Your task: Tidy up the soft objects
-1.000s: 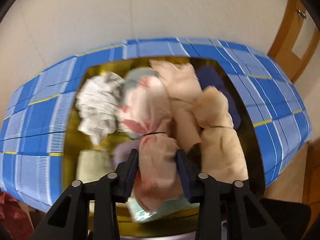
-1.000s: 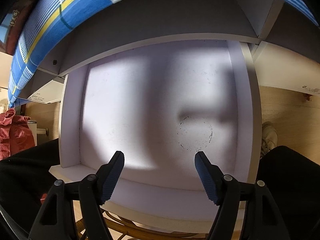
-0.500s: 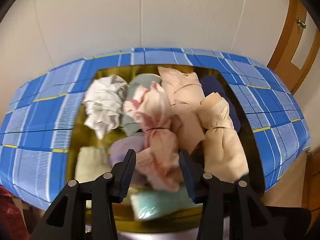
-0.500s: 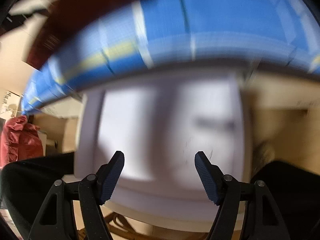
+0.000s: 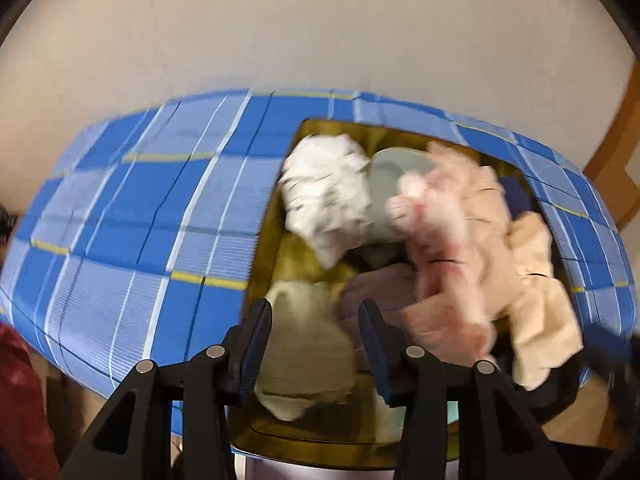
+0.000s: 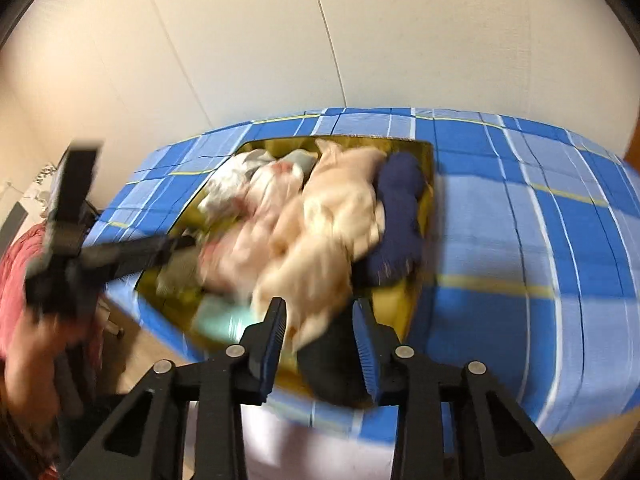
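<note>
Black plastic, two hand-held grippers, both angled down over a gold tray (image 5: 276, 264) of soft bundles.

Left gripper (image 5: 315, 344): jaws parted a little, nothing pressed between the pads. Seen between the fingers (image 5: 256, 344), but lying below in the tray, is a cream cloth bundle (image 5: 304, 344). In the right wrist view the same tool reaches in from the left side, blurred, its tip at the tray's left edge.

Right gripper (image 6: 320, 344): blue-padded jaws closing, narrow gap. Whether anything is pinched I cannot tell; a dark bundle (image 6: 328, 364) at the tray's near edge shows in the gap, and the picture is smeared.

Tray contents, nearest first: dark bundle; cream cloth bundle and a pale mint piece (image 6: 224, 320) at the near side; a pink patterned bundle (image 5: 440, 248) tied with a thin dark band, mid-tray; two beige bundles (image 6: 332, 216) lying lengthwise beside it; a navy bundle (image 6: 400, 216) against the right wall; a white-and-grey printed bundle (image 5: 324, 196) at the far left; a grey-green piece (image 5: 388, 200) just beside that. Bundles touch and overlap.

Tray stands on a blue checked cloth (image 5: 132, 224) with white and yellow lines, draped over a surface.

Beyond: plain pale wall (image 5: 320, 28); wooden door frame (image 5: 616, 160) at right. Red fabric (image 5: 20, 400) low at left.
</note>
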Action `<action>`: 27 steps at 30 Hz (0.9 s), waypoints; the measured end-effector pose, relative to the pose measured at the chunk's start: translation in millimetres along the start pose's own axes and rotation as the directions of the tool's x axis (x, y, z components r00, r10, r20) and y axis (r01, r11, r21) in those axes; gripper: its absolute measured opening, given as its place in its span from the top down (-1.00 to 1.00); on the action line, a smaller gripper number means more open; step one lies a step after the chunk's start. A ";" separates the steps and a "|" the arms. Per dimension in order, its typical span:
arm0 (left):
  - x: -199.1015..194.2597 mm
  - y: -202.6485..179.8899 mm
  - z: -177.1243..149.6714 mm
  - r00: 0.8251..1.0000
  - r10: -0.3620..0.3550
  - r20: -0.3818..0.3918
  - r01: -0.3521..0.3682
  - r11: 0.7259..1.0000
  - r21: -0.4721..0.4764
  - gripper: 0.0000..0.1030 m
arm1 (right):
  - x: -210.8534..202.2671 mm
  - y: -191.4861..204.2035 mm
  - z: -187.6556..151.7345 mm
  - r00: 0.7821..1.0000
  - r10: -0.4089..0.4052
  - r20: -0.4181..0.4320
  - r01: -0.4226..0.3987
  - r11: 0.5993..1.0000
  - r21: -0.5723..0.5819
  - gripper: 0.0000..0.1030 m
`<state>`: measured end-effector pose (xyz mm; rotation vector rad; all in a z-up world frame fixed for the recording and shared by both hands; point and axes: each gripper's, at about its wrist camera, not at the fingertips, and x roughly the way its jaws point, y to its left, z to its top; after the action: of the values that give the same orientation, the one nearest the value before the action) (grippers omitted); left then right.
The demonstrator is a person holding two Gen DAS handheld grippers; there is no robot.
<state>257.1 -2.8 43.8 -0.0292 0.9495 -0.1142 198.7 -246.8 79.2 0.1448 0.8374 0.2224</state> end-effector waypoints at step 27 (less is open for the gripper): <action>10.4 -41.2 21.8 0.999 -0.039 0.035 0.033 0.988 0.154 0.12 | 109.9 2.3 101.5 0.998 0.002 -0.070 0.002 0.999 0.052 0.29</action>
<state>277.4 -45.4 51.2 0.0933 0.9007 -0.2188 345.6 -220.9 67.9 0.1863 0.9134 0.2066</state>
